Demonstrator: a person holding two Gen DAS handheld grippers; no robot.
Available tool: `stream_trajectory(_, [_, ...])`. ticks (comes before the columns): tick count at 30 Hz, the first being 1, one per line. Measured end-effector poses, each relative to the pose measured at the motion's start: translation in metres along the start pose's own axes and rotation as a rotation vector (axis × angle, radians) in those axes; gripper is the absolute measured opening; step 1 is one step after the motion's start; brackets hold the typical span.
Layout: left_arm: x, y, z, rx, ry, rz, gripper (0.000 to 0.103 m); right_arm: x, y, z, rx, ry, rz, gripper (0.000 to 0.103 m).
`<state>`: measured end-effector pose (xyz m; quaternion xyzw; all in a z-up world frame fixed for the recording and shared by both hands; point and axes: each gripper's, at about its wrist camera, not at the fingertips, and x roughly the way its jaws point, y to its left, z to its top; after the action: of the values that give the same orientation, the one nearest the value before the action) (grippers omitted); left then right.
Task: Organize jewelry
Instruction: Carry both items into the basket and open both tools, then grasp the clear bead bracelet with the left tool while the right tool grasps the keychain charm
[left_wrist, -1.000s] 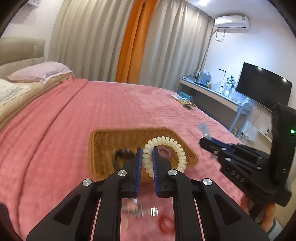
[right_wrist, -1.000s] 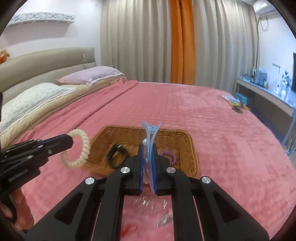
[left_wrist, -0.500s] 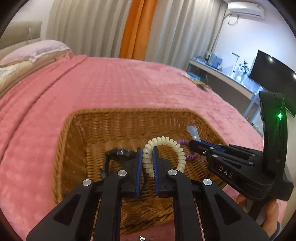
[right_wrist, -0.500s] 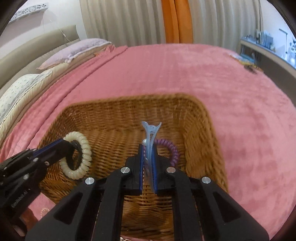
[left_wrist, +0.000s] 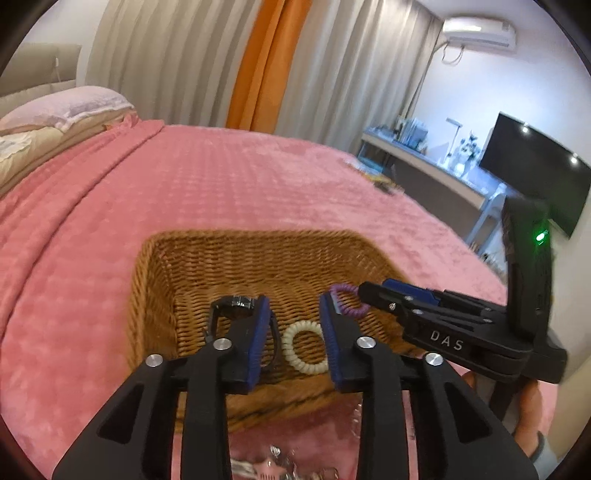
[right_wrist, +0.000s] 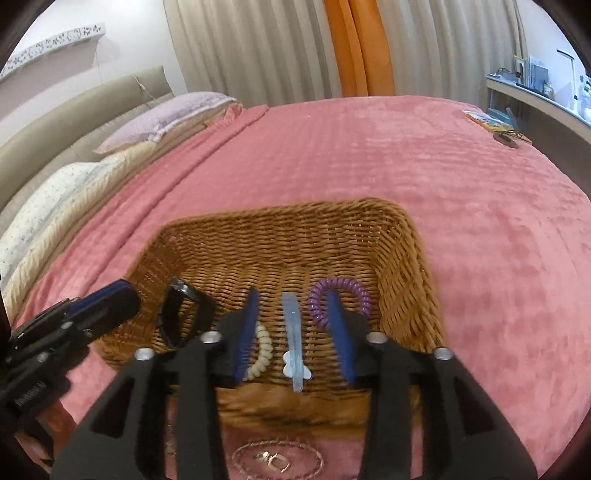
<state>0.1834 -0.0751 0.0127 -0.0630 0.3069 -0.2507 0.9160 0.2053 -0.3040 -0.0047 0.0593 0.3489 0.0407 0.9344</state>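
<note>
Both grippers have let go since a moment ago: the cream coil hair tie and the blue hair clip are now lying on the floor of the wicker basket instead of being pinched between the pads. The left gripper is hanging spread wide over the basket's near edge, with the cream hair tie lying free between its fingers. The right gripper is likewise released, its jaws parted on either side of the clip. A purple coil hair tie is sitting toward the basket's right side, and a black watch is resting near its left wall. The basket is standing on the pink bedspread, with small trinkets lying just outside its near edge.
</note>
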Motion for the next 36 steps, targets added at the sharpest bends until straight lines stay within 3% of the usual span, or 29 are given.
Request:
stream_trajectory(3, [-0.029,0.002,0.0,0.001,-0.043,-0.037,0.046,-0.027,0.003,-0.003,0.0,-0.036,0.022,0.044])
stream_trajectory(9, [-0.081,0.0,-0.012,0.024,-0.088,-0.027,0.049,-0.068,0.014,-0.018,-0.027,-0.072,0.044,0.044])
stream_trajectory(16, [-0.114,0.006,-0.039,0.016,-0.08,0.01,0.049,-0.093,0.027,-0.048,-0.038,-0.058,0.059,0.045])
stream_trajectory(25, [-0.099,0.04,-0.086,-0.082,0.034,0.072,0.049,-0.067,0.04,-0.087,-0.054,0.044,-0.014,0.044])
stream_trajectory(31, [-0.078,0.057,-0.106,-0.087,0.117,0.117,0.049,-0.042,0.03,-0.091,-0.057,0.097,-0.079,0.044])
stream_trajectory(36, [-0.068,0.067,-0.115,-0.127,0.169,0.107,0.047,-0.032,0.036,-0.094,-0.034,0.13,0.008,0.044])
